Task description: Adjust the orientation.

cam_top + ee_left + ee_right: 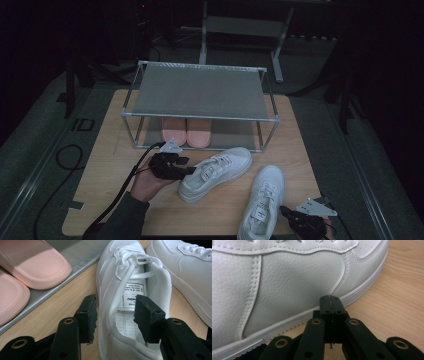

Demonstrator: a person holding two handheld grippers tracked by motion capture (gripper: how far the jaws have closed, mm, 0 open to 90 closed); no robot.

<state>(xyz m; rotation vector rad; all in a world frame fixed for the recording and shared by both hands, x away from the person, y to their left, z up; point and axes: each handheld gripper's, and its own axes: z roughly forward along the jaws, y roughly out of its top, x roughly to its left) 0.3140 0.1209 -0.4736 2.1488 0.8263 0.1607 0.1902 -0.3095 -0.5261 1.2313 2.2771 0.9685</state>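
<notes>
Two white sneakers lie on the wooden table. The left sneaker (220, 167) (112, 272) points up and right toward the rack. My left gripper (186, 166) (116, 306) stands open at its heel end, one jaw outside the shoe's side wall and the other inside the opening, over the insole; a hand holds it. The right sneaker (265, 197) (185, 262) (287, 285) lies near the front right edge. My right gripper (286, 212) (330, 300) is shut with nothing between its jaws, its tips close against that sneaker's sole rim.
A grey metal shoe rack (200, 90) stands at the back of the table (110, 170). A pair of pink slippers (186, 131) (37, 267) sits on its lower shelf. Black cables trail off the table's left side.
</notes>
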